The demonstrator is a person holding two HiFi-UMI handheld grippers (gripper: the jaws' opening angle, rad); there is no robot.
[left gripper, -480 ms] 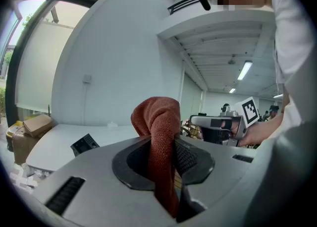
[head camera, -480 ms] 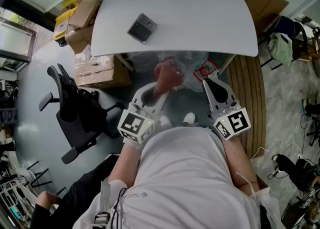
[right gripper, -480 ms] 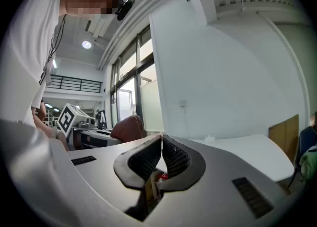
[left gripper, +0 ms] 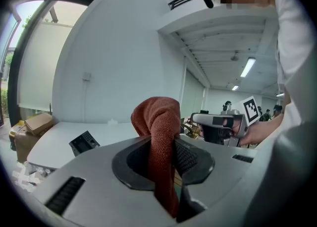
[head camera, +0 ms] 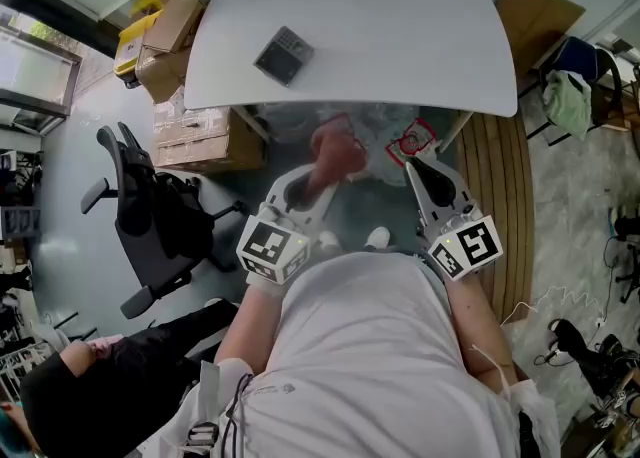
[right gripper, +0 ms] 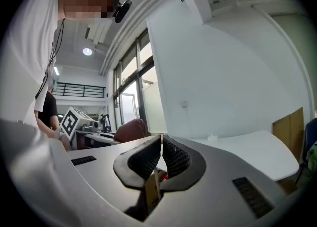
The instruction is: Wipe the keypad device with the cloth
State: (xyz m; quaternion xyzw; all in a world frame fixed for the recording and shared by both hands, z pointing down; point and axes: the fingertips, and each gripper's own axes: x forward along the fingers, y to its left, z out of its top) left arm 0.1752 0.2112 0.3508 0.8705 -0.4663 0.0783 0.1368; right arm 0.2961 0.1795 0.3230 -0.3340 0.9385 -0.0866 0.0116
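A dark grey keypad device (head camera: 284,54) lies on the left part of the white table (head camera: 400,36); in the left gripper view the keypad device (left gripper: 84,142) shows small at the lower left. My left gripper (head camera: 325,168) is shut on a rust-red cloth (head camera: 337,151), held in front of the table's near edge. The cloth (left gripper: 159,137) bunches above the jaws and hangs down between them. My right gripper (head camera: 420,168) is shut with nothing in it, its pads touching, also short of the table. The right gripper (right gripper: 160,146) points level at the wall.
Cardboard boxes (head camera: 195,136) stack under the table's left side. A black office chair (head camera: 150,216) stands at the left, and a person in dark clothes (head camera: 90,386) crouches at the lower left. Plastic bags (head camera: 395,131) lie on the floor under the table. A wooden platform (head camera: 500,186) runs along the right.
Both grippers have stayed where they were. The person in dark clothes at the lower left has moved further into view.
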